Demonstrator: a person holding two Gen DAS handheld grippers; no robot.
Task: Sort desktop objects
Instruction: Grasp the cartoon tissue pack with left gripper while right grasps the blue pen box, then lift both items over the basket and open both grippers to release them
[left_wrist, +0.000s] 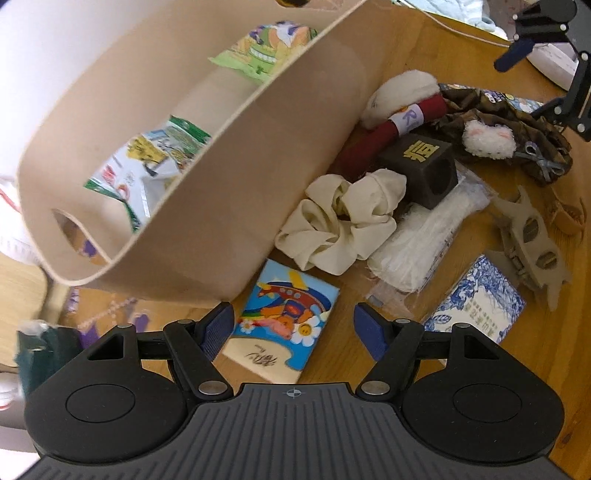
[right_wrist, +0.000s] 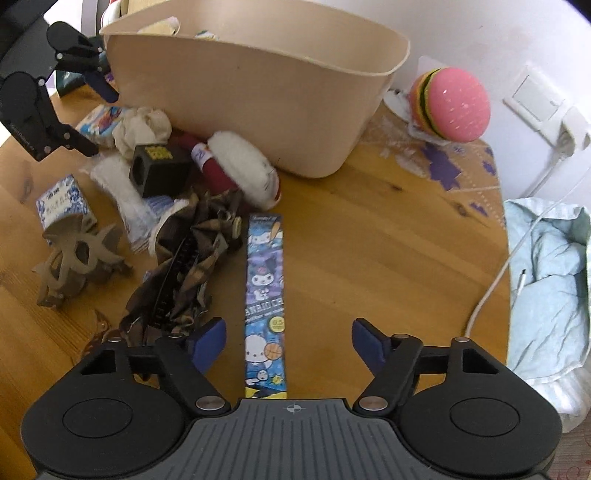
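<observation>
- The left gripper (left_wrist: 293, 328) hangs with its jaws wide and empty over a small colourful picture card with a cartoon aeroplane and flowers (left_wrist: 286, 314), which lies flat on the wooden counter (right_wrist: 369, 240) just beside the wall of the beige plastic tub (left_wrist: 229, 206).
- The right gripper (right_wrist: 288, 341) has its jaws apart, nothing pressed between them, straddling a long narrow blue packet printed with cartoon characters (right_wrist: 265, 306) that lies flat on the counter beside a crumpled brown patterned cloth (right_wrist: 184, 266).
- The step in hand looks like a pick-up of each flat item, the tub being the likely destination; it already holds printed sachets (left_wrist: 147, 173).
- For the card, the jaws should come down across its short width; its near edge is hidden behind the gripper body, so the overlap is hard to judge.
- Being flat and thin, both items may slide rather than lift; the pads need to reach the counter surface before closing.
- On the right, the left pad sits close to the cloth; centring on the packet would avoid snagging fabric.
- The cream fabric scrunchie (left_wrist: 343, 221) lies near the card's far corner and should stay clear.
</observation>
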